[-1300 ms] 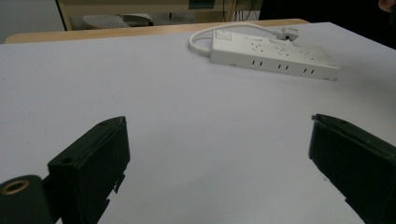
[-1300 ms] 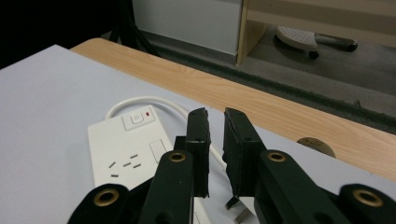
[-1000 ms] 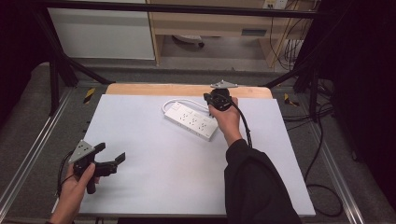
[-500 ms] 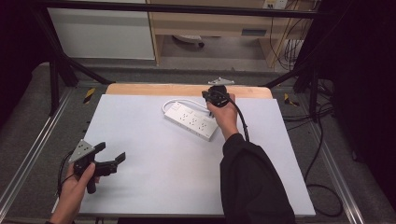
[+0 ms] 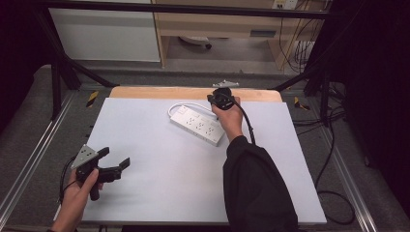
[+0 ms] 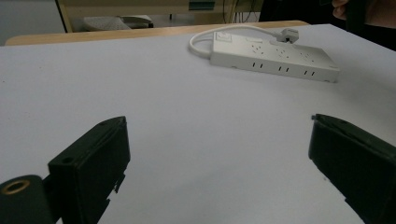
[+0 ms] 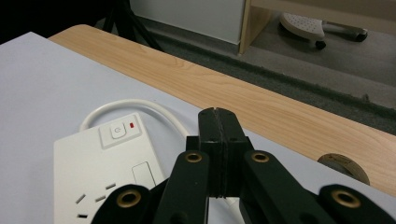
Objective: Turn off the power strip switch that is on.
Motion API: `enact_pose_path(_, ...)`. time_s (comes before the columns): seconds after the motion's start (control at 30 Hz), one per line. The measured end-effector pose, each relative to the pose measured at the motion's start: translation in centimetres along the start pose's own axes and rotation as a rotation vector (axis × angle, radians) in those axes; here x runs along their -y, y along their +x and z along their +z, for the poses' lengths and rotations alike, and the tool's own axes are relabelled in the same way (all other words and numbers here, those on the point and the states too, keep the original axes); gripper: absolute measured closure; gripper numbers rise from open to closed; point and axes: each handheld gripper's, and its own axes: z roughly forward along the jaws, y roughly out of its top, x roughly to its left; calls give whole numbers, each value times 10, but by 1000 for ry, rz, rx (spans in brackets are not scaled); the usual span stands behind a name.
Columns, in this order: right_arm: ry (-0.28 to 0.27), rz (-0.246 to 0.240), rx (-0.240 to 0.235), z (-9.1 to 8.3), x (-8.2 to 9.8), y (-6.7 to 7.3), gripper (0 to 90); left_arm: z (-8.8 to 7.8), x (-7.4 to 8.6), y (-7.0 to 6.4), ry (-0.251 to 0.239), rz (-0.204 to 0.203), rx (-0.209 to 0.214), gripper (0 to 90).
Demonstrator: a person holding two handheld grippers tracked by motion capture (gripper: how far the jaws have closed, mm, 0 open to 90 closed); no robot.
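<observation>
Right gripper [image 5: 222, 99] hangs over the far end of the white power strip [image 5: 198, 123], near the bench's far edge, jaws pressed together with nothing visible between them. Left gripper [image 5: 112, 162] sits at the near left corner, jaws spread wide over bare white bench top [image 5: 159, 183]. Open surface runs between it and the strip, and along the left and right edges. The right hand [image 5: 229, 118] hides the strip's plug end from above; its cable [image 7: 140, 105] loops beside the wooden edge strip [image 7: 261, 102].
</observation>
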Motion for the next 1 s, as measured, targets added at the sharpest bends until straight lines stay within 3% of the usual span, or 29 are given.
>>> enact_pose_path(0.6, 56, 15, 4, 17, 6, 2, 900, 1, -1, -1, -2, 2, 6, 51)
enact_pose_path(1.0, 70, 11, 3, 31, 9, 12, 900, 1, -1, -1, 0, 7, 9, 51)
